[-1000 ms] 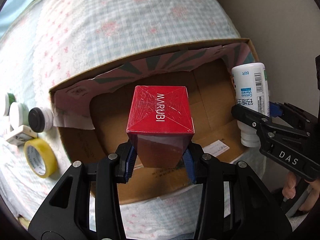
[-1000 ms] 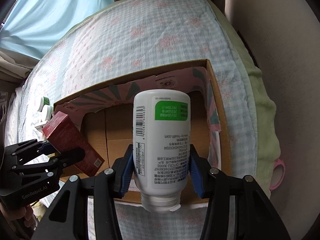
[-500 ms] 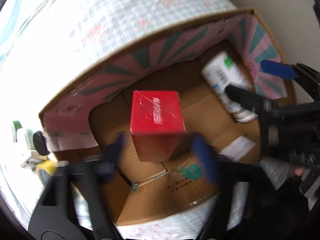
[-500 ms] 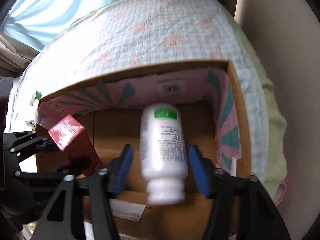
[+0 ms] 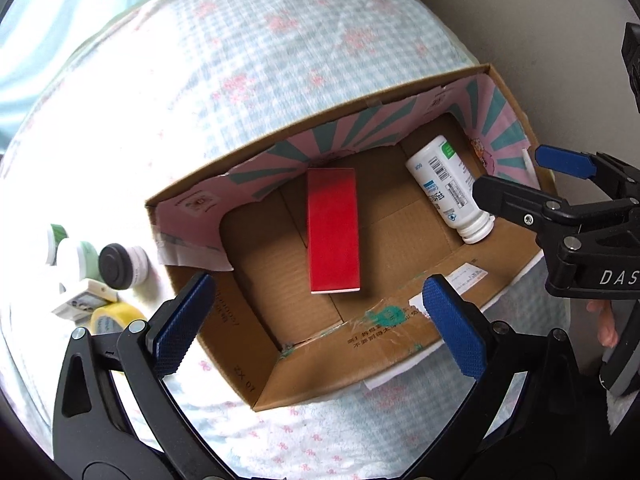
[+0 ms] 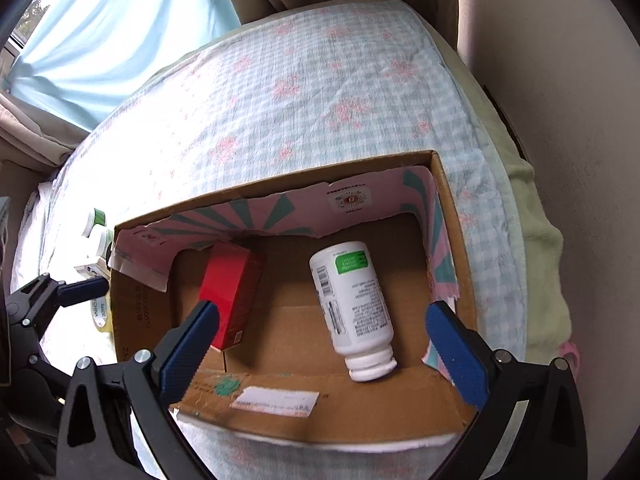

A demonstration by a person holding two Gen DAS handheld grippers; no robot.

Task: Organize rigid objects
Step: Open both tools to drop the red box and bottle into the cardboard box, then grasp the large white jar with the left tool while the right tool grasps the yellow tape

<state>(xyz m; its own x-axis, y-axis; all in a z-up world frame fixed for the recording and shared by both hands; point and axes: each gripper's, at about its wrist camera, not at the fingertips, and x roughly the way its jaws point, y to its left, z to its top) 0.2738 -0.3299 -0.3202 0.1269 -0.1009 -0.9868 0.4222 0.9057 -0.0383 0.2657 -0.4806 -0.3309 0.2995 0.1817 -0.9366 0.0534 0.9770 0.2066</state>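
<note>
A second ago each gripper was clamped on something above the cardboard box; now both things lie on the box floor and both sets of jaws have just been opening, standing wide with nothing between them. The left gripper hangs over the box's near wall, looking almost straight down, and the right gripper hovers over the near right part of the box, tilted a little forward.

The box sits on a checked, flowered bedspread, its inside walls lined with pink and teal paper. I'd guess it is the collecting bin, so dropping things flat inside makes sense.

The red carton lies flat near the middle of the box, one end against the far wall, glossy and sharp-edged. The white bottle lies on its side toward the right wall of the box, its neck pointing at the near wall, a green label patch near its base.

Left of the box, outside it, small jars and a yellow tape roll wait, likely next.
</note>
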